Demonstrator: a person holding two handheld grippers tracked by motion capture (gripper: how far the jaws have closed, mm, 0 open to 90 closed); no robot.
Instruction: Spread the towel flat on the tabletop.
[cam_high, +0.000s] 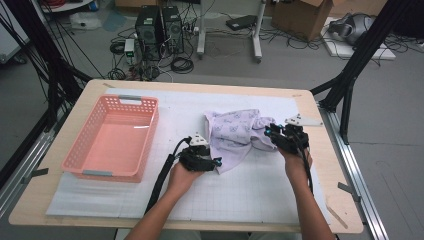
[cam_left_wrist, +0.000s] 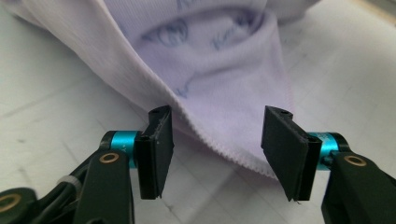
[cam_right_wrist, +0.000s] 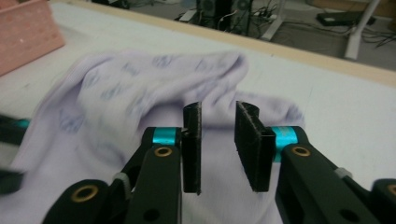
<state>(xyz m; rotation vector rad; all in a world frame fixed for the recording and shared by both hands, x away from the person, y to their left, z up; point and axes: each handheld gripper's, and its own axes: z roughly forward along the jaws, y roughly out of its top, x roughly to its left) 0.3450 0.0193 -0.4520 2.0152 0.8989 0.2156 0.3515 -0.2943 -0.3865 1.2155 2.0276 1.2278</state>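
A lilac printed cloth (cam_high: 235, 135) lies crumpled on the white gridded mat (cam_high: 260, 190) that covers the tabletop (cam_high: 320, 200), right of centre. A pink basket (cam_high: 112, 137) stands on the mat to the left of the cloth, well apart from it.

Left gripper (cam_high: 216, 162): at the cloth's near-left hem. In the left gripper view its jaws stand well apart, with the ribbed hem (cam_left_wrist: 224, 149) of the cloth (cam_left_wrist: 210, 70) lying between and just beyond them. The pads do not press on the fabric. Nothing is held.

Right gripper (cam_high: 268, 132): at the cloth's right end, in a hand (cam_high: 296, 162) that comes in from the near edge. In the right gripper view the jaws stand a small gap apart, with the cloth (cam_right_wrist: 121, 93) bunched behind and beneath them. The gap itself looks free of fabric and the pads do not clamp the cloth. Nothing is held.

The cloth rests wholly on the mat, folded over itself, its printed side up. A corner points toward the near edge beside the left gripper.
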